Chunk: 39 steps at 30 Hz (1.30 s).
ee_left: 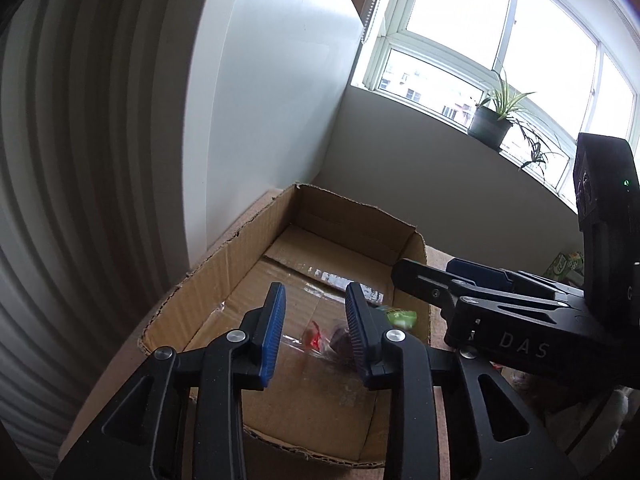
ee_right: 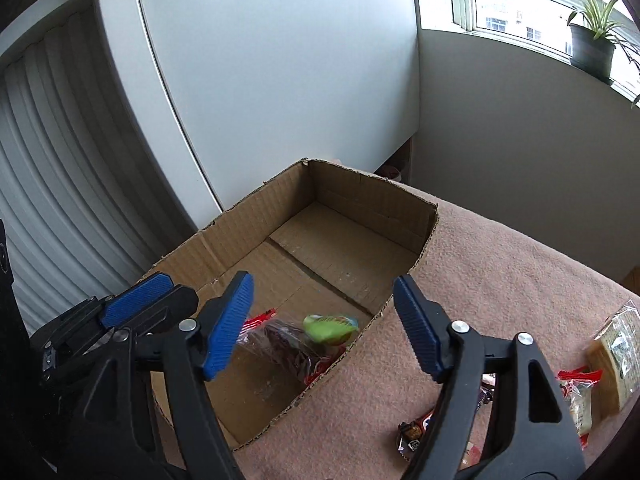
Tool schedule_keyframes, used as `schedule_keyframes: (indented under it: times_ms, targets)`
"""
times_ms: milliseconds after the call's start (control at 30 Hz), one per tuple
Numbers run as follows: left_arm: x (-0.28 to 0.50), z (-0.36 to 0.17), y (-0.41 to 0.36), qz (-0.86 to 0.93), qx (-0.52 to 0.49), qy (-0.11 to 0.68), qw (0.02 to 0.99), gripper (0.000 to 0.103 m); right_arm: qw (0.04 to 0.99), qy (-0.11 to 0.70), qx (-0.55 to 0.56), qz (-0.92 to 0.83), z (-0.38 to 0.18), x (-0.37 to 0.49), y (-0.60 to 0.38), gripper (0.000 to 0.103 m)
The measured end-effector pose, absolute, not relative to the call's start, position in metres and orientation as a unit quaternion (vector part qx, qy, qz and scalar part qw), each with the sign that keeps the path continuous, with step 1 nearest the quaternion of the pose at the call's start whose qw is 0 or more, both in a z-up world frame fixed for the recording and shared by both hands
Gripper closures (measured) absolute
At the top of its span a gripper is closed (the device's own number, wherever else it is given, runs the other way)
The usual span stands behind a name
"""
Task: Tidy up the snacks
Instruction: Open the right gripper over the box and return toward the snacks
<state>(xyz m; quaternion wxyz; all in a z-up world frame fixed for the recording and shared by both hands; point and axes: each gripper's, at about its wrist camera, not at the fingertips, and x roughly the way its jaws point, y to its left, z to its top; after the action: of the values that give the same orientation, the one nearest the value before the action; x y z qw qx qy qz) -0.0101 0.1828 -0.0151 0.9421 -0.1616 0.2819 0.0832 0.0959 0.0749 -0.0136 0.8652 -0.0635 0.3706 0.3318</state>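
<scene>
I hold my right hand-held gripper [ee_right: 322, 326] wide and empty over the cardboard box [ee_right: 360, 196], green snack [ee_right: 330, 326] inside, left hand-held gripper [ee_left: 314, 336] narrow, empty.

Potted plant [ee_left: 490, 122] on windowsill [ee_left: 532, 160].

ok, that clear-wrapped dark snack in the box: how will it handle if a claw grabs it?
The dark snack sits in crinkly clear film, so it is probably light and the wrapper floppy. Glossy film may slip between pads. It lies flat on the cardboard box floor, so it is unlikely to roll; a push would probably slide it.
</scene>
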Motion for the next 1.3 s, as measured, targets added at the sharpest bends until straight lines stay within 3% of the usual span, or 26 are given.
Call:
schedule_keyframes:
  times_ms: [33, 100, 133, 500, 700, 900, 1133, 1300]
  targets:
    - [-0.010, -0.014, 0.183, 0.083, -0.160, 0.280, 0.943, 0.068, 0.865, 0.371, -0.059, 0.331, -0.012, 0.097, 0.072, 0.024]
    - [-0.011, -0.014, 0.183, 0.085, -0.160, 0.277, 0.944, 0.051, 0.871, 0.367, -0.054, 0.323, -0.008, 0.098, 0.065, 0.024]
    - [-0.012, -0.014, 0.183, 0.086, -0.161, 0.275, 0.944, 0.050, 0.872, 0.365, -0.052, 0.321, -0.006, 0.098, 0.061, 0.023]
    - [-0.014, -0.006, 0.162, 0.071, -0.140, 0.266, 0.951, 0.049, 0.901, 0.335, -0.050, 0.272, 0.020, 0.086, -0.001, 0.023]
    - [-0.007, -0.005, 0.127, 0.025, -0.113, 0.275, 0.954, 0.037, 0.926, 0.307, -0.046, 0.214, 0.031, 0.073, -0.062, 0.012]
    - [0.001, -0.012, 0.100, -0.051, -0.125, 0.280, 0.950, 0.036, 0.942, 0.292, -0.017, 0.164, 0.031, 0.070, -0.134, 0.011]
    - [0.017, -0.010, 0.068, -0.066, -0.078, 0.288, 0.952, 0.036, 0.935, 0.326, 0.027, 0.137, 0.019, 0.077, -0.190, 0.011]
    - [0.029, -0.023, 0.055, -0.082, -0.067, 0.319, 0.942, 0.037, 0.930, 0.340, -0.019, 0.139, -0.002, 0.064, -0.186, 0.011]
